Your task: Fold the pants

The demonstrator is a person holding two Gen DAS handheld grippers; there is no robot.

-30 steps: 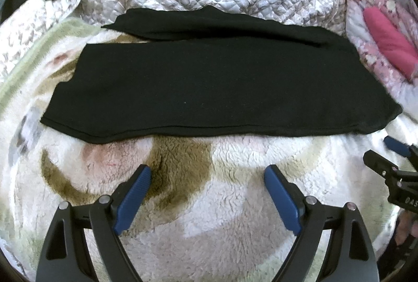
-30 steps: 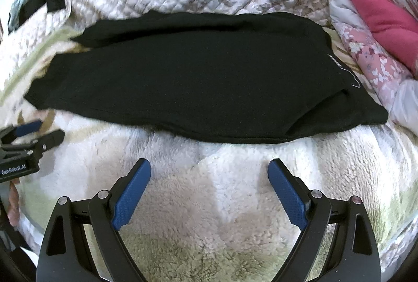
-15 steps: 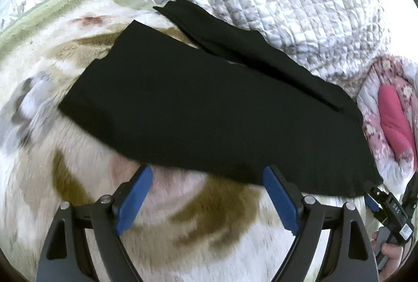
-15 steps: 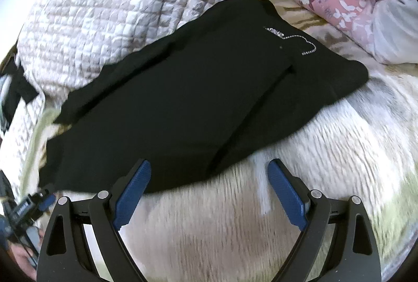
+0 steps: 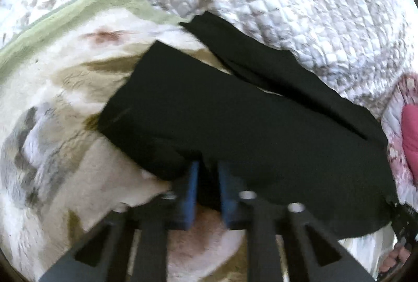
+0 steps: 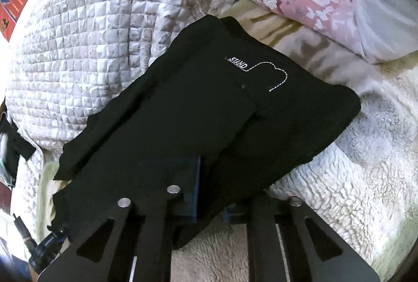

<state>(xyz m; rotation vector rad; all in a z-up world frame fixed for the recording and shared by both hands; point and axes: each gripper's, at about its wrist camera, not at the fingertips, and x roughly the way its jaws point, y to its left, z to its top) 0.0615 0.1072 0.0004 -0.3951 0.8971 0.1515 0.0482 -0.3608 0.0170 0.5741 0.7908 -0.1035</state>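
Through the left wrist camera we saw the left gripper (image 5: 206, 189) pinched on the near edge of the black pants (image 5: 235, 120), which lay along the fleece blanket (image 5: 52, 151). We judged both layers needed catching before any lift.

Through the right wrist camera, the right gripper (image 6: 209, 189) had closed on the near edge toward the waist end; lifting evenly with the other side seemed wise.

Bright, even daylight; motion blur in left view; heavy fisheye edge distortion.
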